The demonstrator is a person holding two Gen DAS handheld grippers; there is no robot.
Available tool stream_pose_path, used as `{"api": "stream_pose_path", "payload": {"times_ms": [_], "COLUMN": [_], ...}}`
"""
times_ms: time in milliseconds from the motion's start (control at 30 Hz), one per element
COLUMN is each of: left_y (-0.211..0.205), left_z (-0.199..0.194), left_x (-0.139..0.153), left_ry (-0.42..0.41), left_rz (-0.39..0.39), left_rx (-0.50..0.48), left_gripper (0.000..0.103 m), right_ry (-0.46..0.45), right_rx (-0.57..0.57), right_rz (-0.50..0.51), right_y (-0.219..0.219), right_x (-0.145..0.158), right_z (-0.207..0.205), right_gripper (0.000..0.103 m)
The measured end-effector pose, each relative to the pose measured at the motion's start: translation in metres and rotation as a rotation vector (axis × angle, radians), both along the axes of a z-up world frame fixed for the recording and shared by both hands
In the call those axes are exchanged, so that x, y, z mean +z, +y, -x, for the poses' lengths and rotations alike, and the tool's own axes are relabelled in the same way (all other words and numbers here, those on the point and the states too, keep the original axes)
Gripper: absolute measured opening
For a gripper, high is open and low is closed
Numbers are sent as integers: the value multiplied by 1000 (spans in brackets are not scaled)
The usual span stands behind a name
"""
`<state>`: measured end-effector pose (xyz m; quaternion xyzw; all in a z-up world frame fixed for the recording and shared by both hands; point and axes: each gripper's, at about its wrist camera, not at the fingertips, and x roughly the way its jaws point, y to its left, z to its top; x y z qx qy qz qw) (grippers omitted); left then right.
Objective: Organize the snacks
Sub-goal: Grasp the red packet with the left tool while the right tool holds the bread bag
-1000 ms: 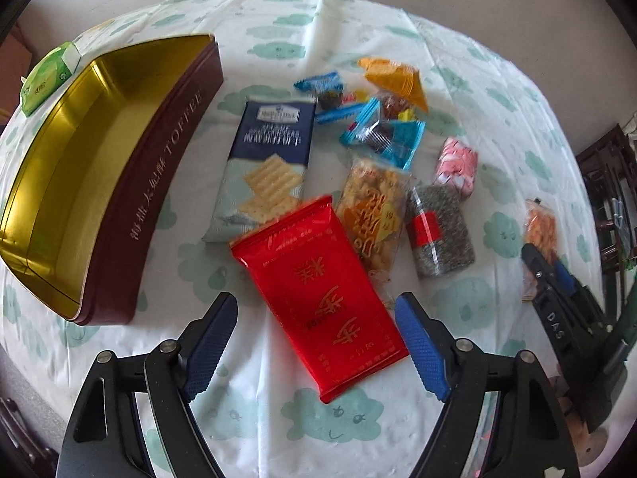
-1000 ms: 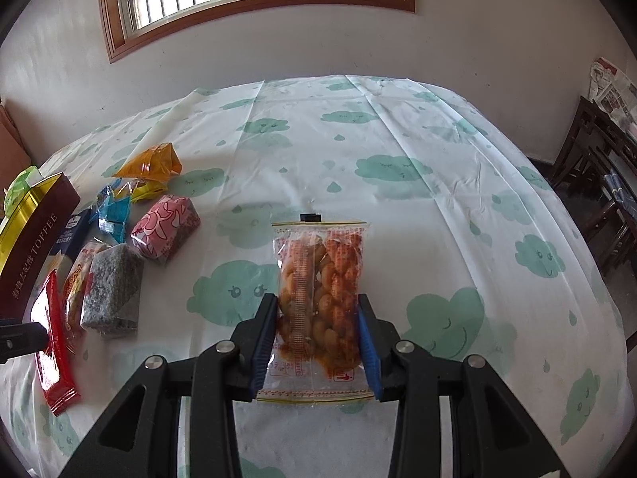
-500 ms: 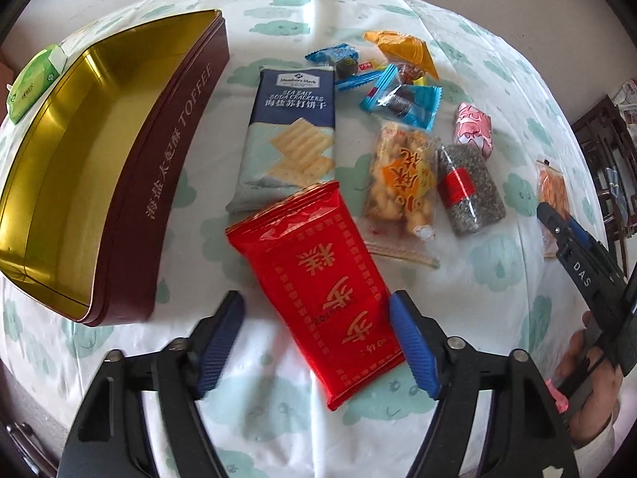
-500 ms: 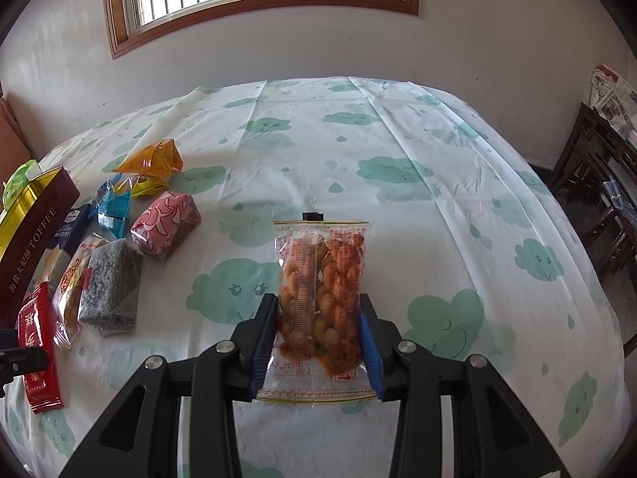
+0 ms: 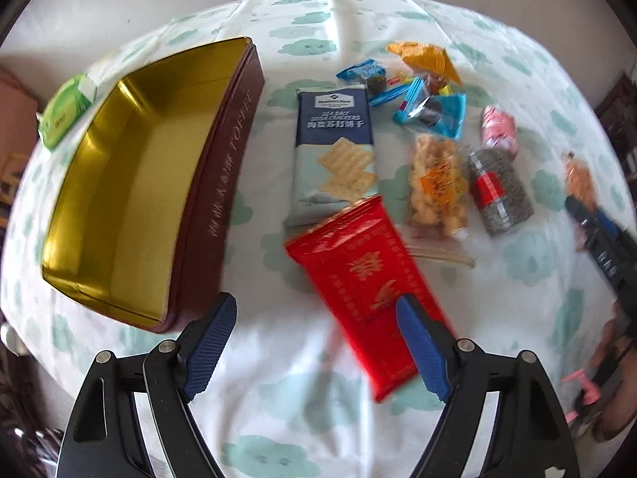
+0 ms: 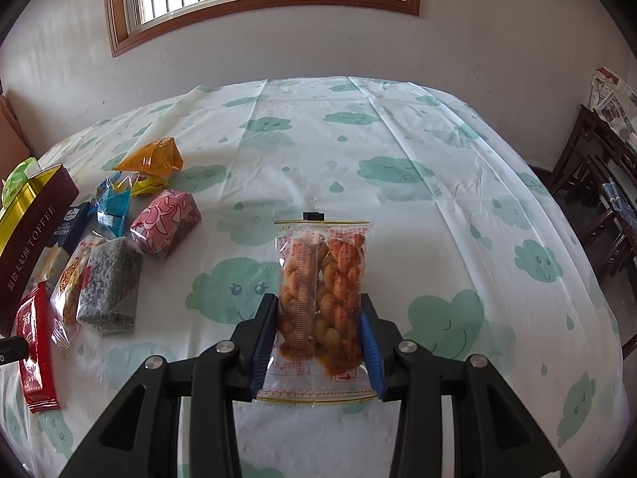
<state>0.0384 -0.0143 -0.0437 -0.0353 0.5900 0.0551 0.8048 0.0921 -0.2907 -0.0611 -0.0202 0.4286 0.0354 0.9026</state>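
Snacks lie scattered over the cloud-print tablecloth, and the toffee tin meant to take them stands open and empty at the left. Nearest the left gripper, whose jaws have just been opening and now stand wide with nothing clamped, is the red packet; its lower end passes under the right-hand pad, so the jaws straddle only part of it, off-centre. Closing from here could pinch one edge of the slippery film and let the packet swing or slide out, or drag the cloth with it. Just beyond lie the cracker pack, the red packet's top edge overlapping its lower end, then a clear bag of puffed snack and a grey seed bar side by side, then the pink packet, the blue candies and the orange packet farthest off. Lifting the red packet carelessly may well nudge the cracker pack beneath it. Apart from the rest, the right gripper stands narrow around the twisted-dough bag, its pads pressing the bag's sides low down; a hard squeeze could crush the brittle twists, and a low hold leaves the top free to flop on the way to the tin.
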Motion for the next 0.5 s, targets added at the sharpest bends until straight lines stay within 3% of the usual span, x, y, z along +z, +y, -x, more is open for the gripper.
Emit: {"api": "stream_pose_path", "payload": {"times_ms": [167,267,500], "left_y": [-18,-29,-39], "left_z": [-8,-13,-20], "left_x": [-5,-10,-15], "left_ry": [34,62,77], "left_rz": [53,30,12], "left_rx": [28,61,77], "left_gripper": [81,80,57], "right_ry": [0,0,-1], "right_rx": [0,0,1], "right_rz": [-2,-1,-17], "right_y": [0,0,-1], "right_x": [0,0,-1], "right_z": [0,0,0], "right_gripper": [41,41,41]}}
